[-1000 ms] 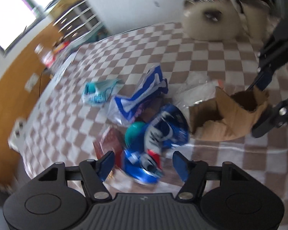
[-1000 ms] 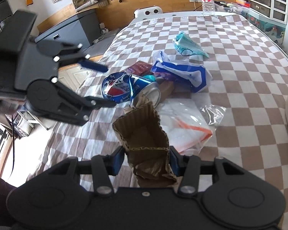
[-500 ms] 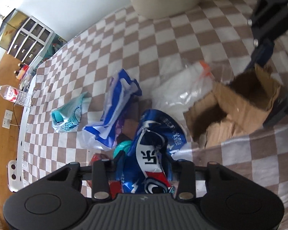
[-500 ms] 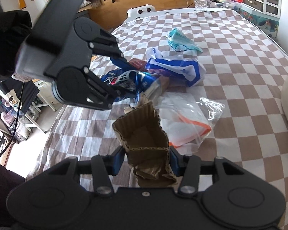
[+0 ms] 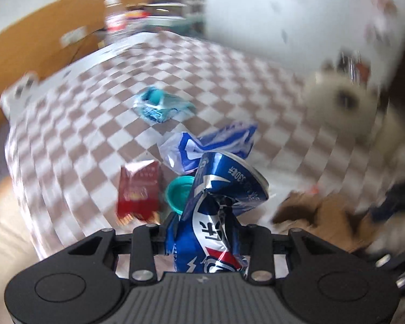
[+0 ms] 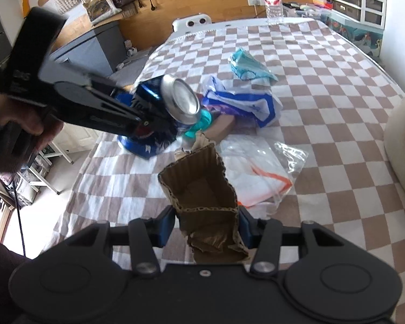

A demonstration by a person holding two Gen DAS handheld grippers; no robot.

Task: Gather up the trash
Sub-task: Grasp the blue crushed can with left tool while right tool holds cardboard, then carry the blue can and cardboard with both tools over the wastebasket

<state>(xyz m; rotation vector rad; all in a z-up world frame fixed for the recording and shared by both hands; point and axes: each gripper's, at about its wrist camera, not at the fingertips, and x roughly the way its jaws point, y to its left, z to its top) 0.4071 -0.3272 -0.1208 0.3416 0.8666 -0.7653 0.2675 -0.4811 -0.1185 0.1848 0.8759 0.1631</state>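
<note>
Surface: checkered blanket (image 6: 324, 62) spread over a bed; wood-panelled wall behind, drawer unit at far right.
Left tongs (image 5: 202, 239): jaws have just been closing and are now clenched on the crushed blue can (image 5: 216, 216), which stands crumpled between the pads, silver end (image 6: 179, 100) tipped toward the right-hand camera.
Right tongs (image 6: 206, 225): clamped on the torn cardboard piece (image 6: 202, 197), its open ragged mouth pointing away from the tongs.
Just ahead of left tongs: teal lid (image 5: 178, 194) touching the can's side; red packet (image 5: 137, 191) beside it to the left.
Further out: blue-and-white plastic bag (image 5: 210, 145) beyond the can; teal wrapper (image 5: 156, 108) well past that, lying alone.
Ahead of right tongs: clear plastic bag (image 6: 259, 172) with an orange stripe, just beyond the cardboard.
Risk 1: the can is already buckled, so in my judgement the grip may slip or the metal fold further if it is swung fast; blur in the left view suggests quick motion.
Risk 2: the two tongs sit close together; can and cardboard could knock.
Risk 3: lid may be dragged along and roll off.
Edges: near-left bed edge lies close under the left tongs; floor beyond.
Open room: bare blanket to the far right and beyond the teal wrapper.
Obstacle: large pale round object (image 6: 402, 145) at the right margin.
</note>
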